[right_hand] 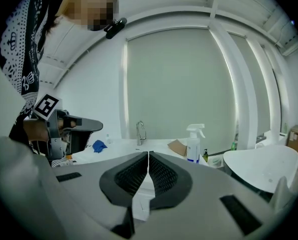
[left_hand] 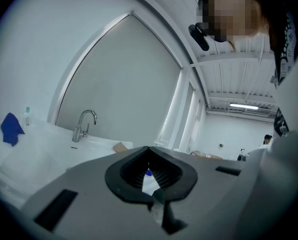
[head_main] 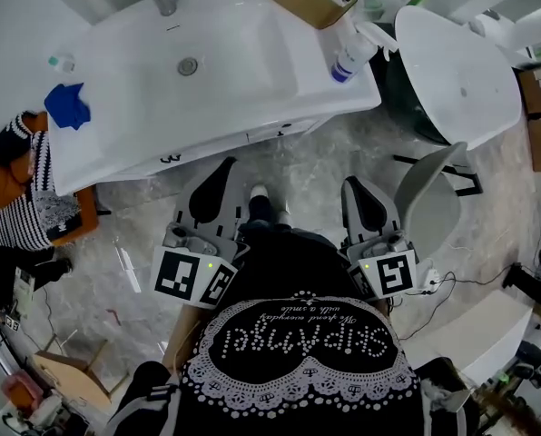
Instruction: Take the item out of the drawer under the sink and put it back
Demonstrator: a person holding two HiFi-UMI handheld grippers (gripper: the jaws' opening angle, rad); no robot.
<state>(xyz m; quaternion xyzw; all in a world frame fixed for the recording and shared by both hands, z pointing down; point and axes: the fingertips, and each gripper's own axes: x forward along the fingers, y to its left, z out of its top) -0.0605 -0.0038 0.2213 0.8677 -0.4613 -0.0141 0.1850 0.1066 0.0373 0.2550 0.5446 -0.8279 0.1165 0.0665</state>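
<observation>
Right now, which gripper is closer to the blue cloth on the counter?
Left. The left gripper is short of the counter, with the blue cloth ahead to its left; the right gripper sits farther right.

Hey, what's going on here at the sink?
A person stands facing the white sink with a gripper in each hand. The left gripper and the right gripper both point toward the vanity, jaws together and holding nothing. The drawer front under the sink looks closed, so no item is out yet. A blue cloth and a spray bottle sit on the countertop.
</observation>
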